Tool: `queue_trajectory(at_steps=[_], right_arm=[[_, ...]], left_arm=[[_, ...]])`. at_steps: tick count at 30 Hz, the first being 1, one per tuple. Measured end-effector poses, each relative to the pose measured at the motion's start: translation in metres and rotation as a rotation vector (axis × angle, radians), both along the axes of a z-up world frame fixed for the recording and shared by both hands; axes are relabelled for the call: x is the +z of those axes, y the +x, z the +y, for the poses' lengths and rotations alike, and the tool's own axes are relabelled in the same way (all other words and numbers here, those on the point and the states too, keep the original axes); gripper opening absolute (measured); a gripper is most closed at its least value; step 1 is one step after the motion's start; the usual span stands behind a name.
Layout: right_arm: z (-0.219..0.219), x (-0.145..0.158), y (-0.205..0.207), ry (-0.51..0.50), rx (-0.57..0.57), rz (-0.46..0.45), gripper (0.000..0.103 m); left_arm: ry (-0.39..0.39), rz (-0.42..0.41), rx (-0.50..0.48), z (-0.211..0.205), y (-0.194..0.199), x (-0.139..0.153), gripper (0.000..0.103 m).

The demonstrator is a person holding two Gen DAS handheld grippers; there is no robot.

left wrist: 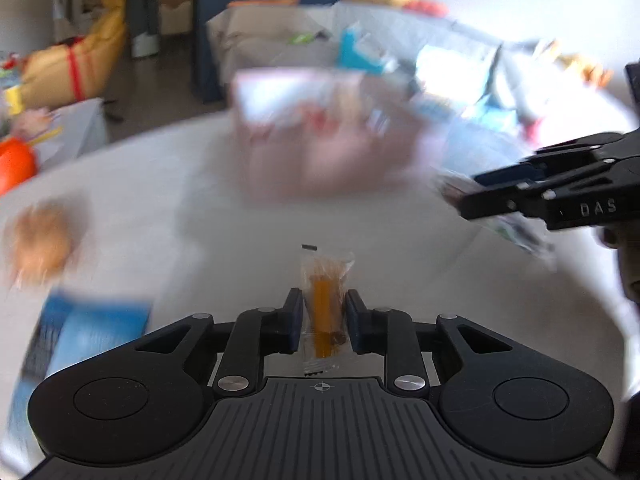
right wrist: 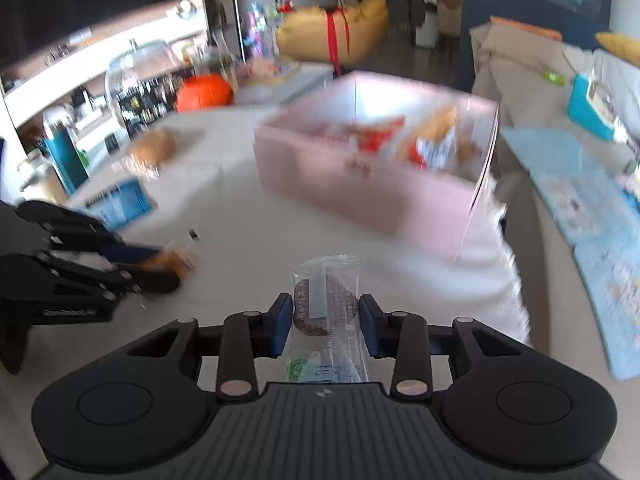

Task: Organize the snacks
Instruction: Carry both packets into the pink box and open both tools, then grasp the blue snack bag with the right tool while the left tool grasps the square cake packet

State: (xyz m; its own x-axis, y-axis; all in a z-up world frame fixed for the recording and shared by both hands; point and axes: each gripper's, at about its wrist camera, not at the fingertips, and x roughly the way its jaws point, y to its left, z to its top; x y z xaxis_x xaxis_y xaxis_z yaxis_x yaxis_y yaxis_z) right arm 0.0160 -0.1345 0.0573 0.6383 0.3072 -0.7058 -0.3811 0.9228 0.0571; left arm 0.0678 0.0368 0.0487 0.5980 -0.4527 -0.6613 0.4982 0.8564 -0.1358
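Observation:
My left gripper [left wrist: 322, 312] is shut on a clear packet with an orange-brown stick snack [left wrist: 323, 312], held above the white table [left wrist: 200, 220]. My right gripper [right wrist: 325, 316] is shut on a clear wrapper with a dark round cake [right wrist: 325, 308]. Ahead of both stands an open pink box [right wrist: 344, 176] with red and orange wrapped snacks inside; the left wrist view shows this pink box [left wrist: 320, 148] blurred. The right gripper [left wrist: 480, 188] appears at the right of the left wrist view, and the left gripper [right wrist: 168, 272] at the left of the right wrist view.
A round brown wrapped snack [left wrist: 38, 240] and a blue packet [left wrist: 88, 332] lie at the table's left. Light blue printed sheets [right wrist: 580, 200] lie to the right. A glass jar [right wrist: 140, 80], an orange object [right wrist: 204, 92] and a sofa [left wrist: 272, 36] are beyond the table.

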Motion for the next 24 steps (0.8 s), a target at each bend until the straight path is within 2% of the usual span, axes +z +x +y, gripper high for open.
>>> queue_trajectory(at_steps=[2,5,6,8,9,10,11,12,14,16,19,21,24], right_arm=[[-0.009,0.037,0.005,0.056,0.004,-0.055,0.036],[-0.019,0.106,0.021,0.113,-0.019,-0.200,0.036],[-0.021,0.122,0.027,0.122,-0.023,-0.233,0.036],[-0.021,0.151,0.047,0.123,-0.052,-0.280,0.041],[-0.021,0.159,0.058,0.119,-0.066,-0.284,0.058],[-0.018,0.164,0.073,0.102,-0.075,-0.282,0.081],[-0.016,0.166,0.084,0.084,-0.097,-0.288,0.086],[-0.014,0.164,0.095,0.064,-0.131,-0.298,0.087],[-0.010,0.152,0.111,0.009,-0.160,-0.273,0.087],[-0.012,0.136,0.111,-0.003,-0.172,-0.247,0.087],[-0.017,0.107,0.096,-0.001,-0.134,-0.196,0.087],[-0.018,0.086,0.087,-0.016,-0.128,-0.172,0.087],[-0.013,0.053,0.071,-0.004,-0.097,-0.101,0.087]], left_arm=[[-0.043,-0.089,0.008,-0.003,0.015,0.042,0.027],[-0.132,-0.241,0.070,-0.007,0.041,0.102,0.028],[-0.174,-0.257,0.084,-0.008,0.054,0.113,0.027],[-0.252,-0.186,0.044,-0.011,0.089,0.116,0.030],[-0.295,-0.111,0.018,-0.012,0.110,0.109,0.032],[-0.329,-0.044,0.021,-0.010,0.128,0.098,0.032],[-0.335,-0.013,0.048,-0.006,0.138,0.089,0.032],[-0.318,-0.016,0.092,0.000,0.142,0.081,0.032],[-0.281,-0.055,0.156,0.018,0.134,0.073,0.032],[-0.244,-0.076,0.214,0.047,0.117,0.064,0.032],[-0.091,-0.099,0.331,0.088,0.079,0.045,0.032],[-0.027,-0.078,0.393,0.115,0.053,0.029,0.032],[-0.070,0.013,0.457,0.153,0.019,0.005,0.032]])
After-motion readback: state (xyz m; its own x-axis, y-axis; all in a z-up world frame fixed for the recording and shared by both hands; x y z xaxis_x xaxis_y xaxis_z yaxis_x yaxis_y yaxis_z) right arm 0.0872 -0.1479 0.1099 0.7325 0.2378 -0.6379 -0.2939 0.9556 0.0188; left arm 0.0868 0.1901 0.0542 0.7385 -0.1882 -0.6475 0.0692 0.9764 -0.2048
